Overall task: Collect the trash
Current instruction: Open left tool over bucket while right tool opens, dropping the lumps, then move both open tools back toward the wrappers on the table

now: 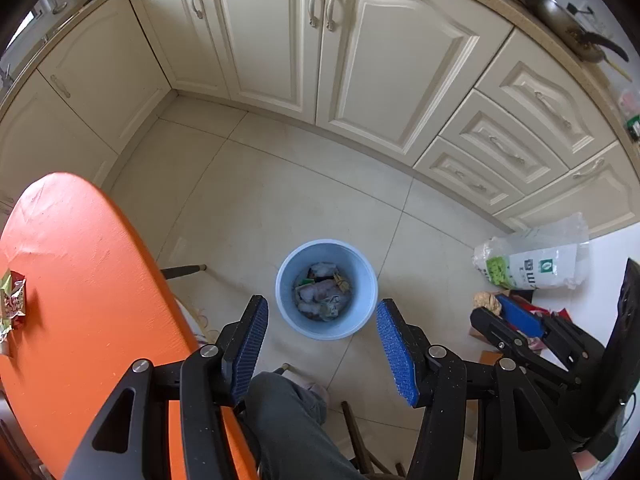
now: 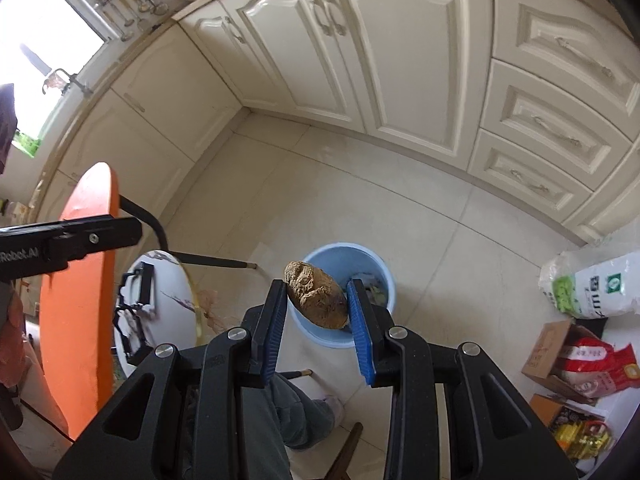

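Wrapper: a crumpled snack wrapper [image 1: 12, 300] is lying on the orange table [image 1: 80, 280] at the left edge of the left wrist view, well apart from both grippers and not yet collected.

Left gripper: the left gripper [image 1: 322, 326] is hanging at lower centre of its view with fingers spread wide and nothing between them; the bin is showing through the gap.

Bin: the light blue trash bin [image 1: 362, 280] is standing on the tiled floor at the centre of both views, with crumpled paper and wrappers lying at its bottom.

Right gripper: the right gripper [image 2: 318, 300] is pinching a brown, rough, oval lump [image 2: 316, 294] between its blue pads.

Long axis: the lump is running from upper left to lower right across the fingers, its upper end sticking out past the left pad.

Deciding relation: in the right wrist view the lump is overlapping the bin's [image 2: 384, 276] left rim and opening, so it seems to be hanging roughly above the bin; height above it cannot be told.

Nearer hand: the right one is carrying the load, so opening looks like its next move.
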